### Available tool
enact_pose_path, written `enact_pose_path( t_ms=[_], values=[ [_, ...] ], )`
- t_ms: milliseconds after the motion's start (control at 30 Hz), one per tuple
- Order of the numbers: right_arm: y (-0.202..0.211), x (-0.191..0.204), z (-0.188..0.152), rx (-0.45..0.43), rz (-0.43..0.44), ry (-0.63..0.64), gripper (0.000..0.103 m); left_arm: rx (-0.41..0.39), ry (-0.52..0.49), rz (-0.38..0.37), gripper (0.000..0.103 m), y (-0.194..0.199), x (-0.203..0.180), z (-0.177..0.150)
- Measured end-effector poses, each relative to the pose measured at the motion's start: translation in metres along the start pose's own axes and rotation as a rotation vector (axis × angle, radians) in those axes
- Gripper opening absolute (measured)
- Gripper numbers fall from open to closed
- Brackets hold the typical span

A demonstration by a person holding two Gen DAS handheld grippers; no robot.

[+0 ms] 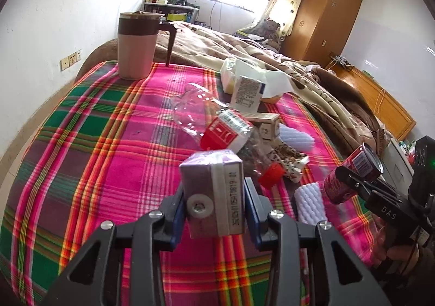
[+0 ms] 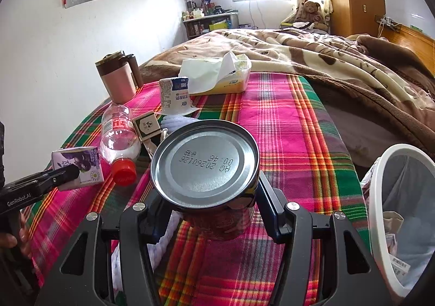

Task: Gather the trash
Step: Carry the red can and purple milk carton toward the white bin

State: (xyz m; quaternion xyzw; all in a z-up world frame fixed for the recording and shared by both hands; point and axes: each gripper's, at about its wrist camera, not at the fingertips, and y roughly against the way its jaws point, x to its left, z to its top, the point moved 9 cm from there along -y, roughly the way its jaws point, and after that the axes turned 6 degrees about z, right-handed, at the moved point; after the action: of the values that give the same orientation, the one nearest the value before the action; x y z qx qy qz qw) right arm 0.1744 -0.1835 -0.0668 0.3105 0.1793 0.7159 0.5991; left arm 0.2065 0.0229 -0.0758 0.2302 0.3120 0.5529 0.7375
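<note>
My left gripper (image 1: 216,204) is shut on a small purple drink carton (image 1: 213,183) and holds it above the plaid cloth; the carton also shows in the right wrist view (image 2: 81,167). My right gripper (image 2: 209,197) is shut on a dark red can (image 2: 204,159), its silver bottom facing the camera; the can also shows in the left wrist view (image 1: 350,172). An empty clear bottle with a red cap (image 2: 119,140), a yogurt cup (image 2: 175,98), a small box (image 2: 146,125) and white foam wraps (image 1: 310,202) lie on the cloth.
A bin with a white rim (image 2: 376,191) and a bag inside stands at the bed's right edge. A pink mug with a brown lid (image 2: 117,80) and a yellow tissue pack (image 2: 223,75) sit at the far side. A brown blanket (image 2: 326,56) covers the bed beyond.
</note>
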Motion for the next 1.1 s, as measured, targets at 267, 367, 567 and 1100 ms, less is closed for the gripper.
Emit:
enact_pose_path(
  t_ms=[267, 367, 567, 1100],
  values=[
    [0.021, -0.012, 0.002, -0.037, -0.005, -0.014, 0.057, -0.043, -0.026, -0.008, 0.04, 0.021, -0.027, 0.001],
    [0.031, -0.02, 0.002, -0.053, -0.011, -0.025, 0.057, -0.056, -0.045, -0.019, 0.04, 0.029, -0.041, 0.004],
    [0.056, -0.036, 0.006, -0.094, -0.028, -0.044, 0.057, -0.085, -0.09, -0.055, 0.04, 0.043, -0.077, 0.009],
    [0.11, -0.103, 0.006, -0.153, -0.136, -0.103, 0.057, -0.077, -0.205, -0.15, 0.04, 0.036, -0.186, 0.0]
  ],
)
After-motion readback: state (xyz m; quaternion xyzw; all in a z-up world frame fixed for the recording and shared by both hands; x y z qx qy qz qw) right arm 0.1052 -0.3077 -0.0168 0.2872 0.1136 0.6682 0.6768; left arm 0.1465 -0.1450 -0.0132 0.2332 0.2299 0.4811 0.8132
